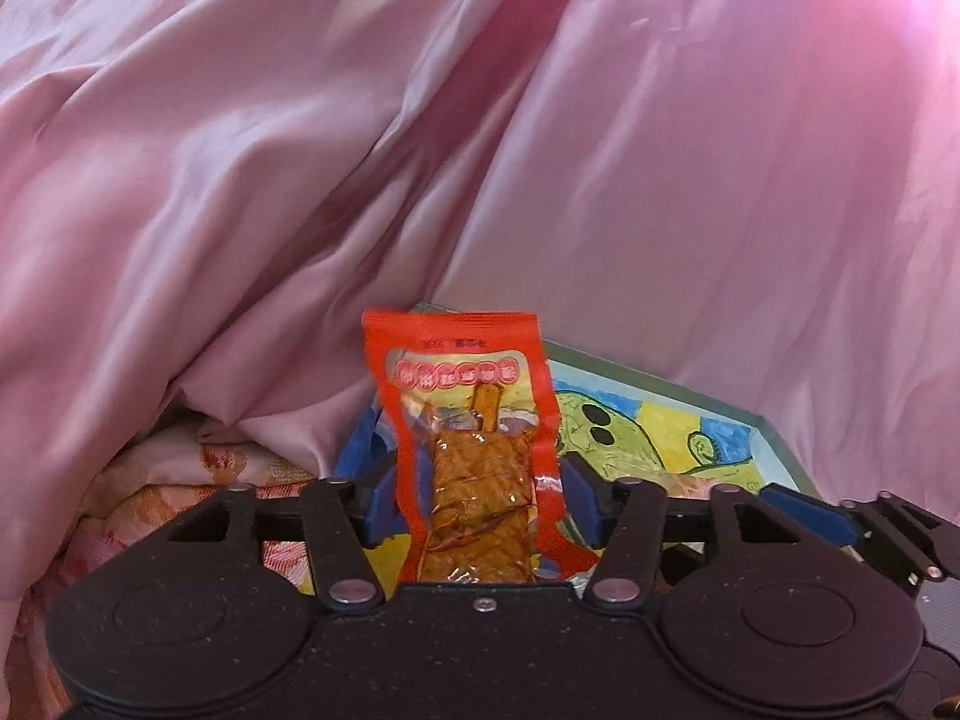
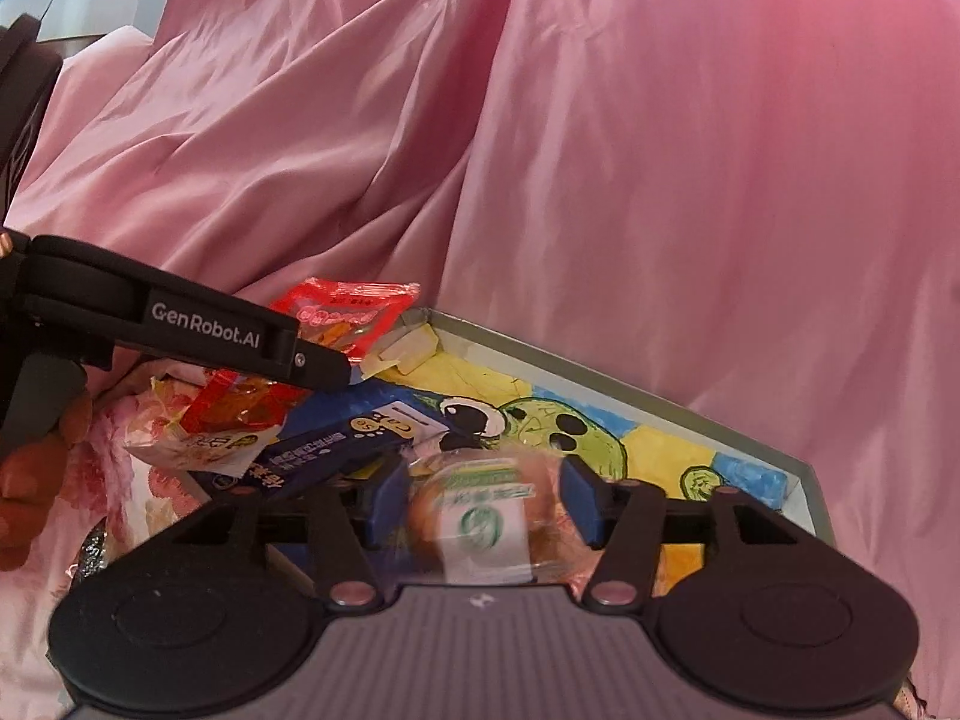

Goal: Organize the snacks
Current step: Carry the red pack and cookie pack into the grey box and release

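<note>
Standing in the left claw: a red snack packet (image 1: 468, 420) with a clear window is seen upright between the blue pads of the left gripper (image 1: 477, 480), over the far left corner of a shallow grey-rimmed box (image 1: 774, 438).
Left claw state: it is judged released; the pads stand at the packet's edges and no crease or squeeze is seen, though light contact cannot be ruled out.
Lying in the right claw: a round pastry in a clear wrapper (image 2: 480, 516) is seen blurred between the pads of the right gripper (image 2: 483, 498), over the near part of the box.
Right claw state: released; a gap is seen on each side between pad and wrapper.
Box: its floor is painted with green cartoon figures on yellow and blue, and most of it is seen bare.
Outside the box: a dark blue carton (image 2: 336, 450), a pale yellow packet (image 2: 198, 444) and another red packet (image 2: 240, 402) are heaped by the box's left edge, on flowered bedding.
Surroundings: pink satin cloth (image 1: 240, 180) is bunched behind the box's far edge.
Step in hand: two snacks are judged to be at the point of being let go into the box.
Next move: both claws are to be drawn back clear of the rim, then the heap at the left edge is to be fetched, the carton being the easiest grasp.
</note>
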`<control>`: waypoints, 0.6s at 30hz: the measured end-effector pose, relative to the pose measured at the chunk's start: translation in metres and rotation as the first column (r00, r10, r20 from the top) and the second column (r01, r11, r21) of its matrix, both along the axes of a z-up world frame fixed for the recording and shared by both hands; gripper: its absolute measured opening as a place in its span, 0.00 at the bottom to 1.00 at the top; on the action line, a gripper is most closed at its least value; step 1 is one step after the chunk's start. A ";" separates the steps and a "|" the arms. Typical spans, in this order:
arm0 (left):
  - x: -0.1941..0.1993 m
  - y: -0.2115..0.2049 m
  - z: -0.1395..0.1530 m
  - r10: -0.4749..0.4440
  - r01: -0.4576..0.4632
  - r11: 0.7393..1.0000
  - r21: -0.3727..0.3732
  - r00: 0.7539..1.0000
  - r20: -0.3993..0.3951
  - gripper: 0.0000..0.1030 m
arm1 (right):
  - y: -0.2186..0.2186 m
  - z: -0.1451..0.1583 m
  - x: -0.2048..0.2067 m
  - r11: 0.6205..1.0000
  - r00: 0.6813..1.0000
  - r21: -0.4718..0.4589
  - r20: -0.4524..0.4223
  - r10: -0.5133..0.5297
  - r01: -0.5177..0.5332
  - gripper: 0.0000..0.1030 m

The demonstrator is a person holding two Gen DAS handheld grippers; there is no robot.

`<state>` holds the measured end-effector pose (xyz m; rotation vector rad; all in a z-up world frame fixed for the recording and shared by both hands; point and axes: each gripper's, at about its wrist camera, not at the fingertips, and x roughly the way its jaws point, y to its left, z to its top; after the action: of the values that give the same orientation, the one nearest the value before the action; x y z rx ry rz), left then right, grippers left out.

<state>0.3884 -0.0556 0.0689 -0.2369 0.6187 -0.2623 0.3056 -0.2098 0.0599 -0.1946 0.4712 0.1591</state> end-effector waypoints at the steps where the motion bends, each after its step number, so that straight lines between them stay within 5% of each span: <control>1: -0.001 0.001 0.001 0.004 -0.004 1.000 -0.006 1.000 0.003 0.61 | 0.000 0.001 0.000 1.000 1.000 0.001 0.003 -0.002 0.002 0.70; 11: -0.024 0.008 0.024 0.043 -0.042 0.999 -0.016 0.995 0.089 0.91 | -0.004 0.014 -0.021 1.000 0.997 0.024 0.073 -0.013 0.011 0.87; 18: -0.061 0.014 0.044 0.066 -0.065 0.998 -0.010 0.980 0.186 0.99 | -0.005 0.035 -0.057 0.997 0.984 0.074 0.169 -0.048 0.036 1.00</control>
<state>0.3273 -0.0412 0.1132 -0.2330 0.4247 -0.2189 0.2483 -0.2148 0.0947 -0.1272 0.2980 0.1169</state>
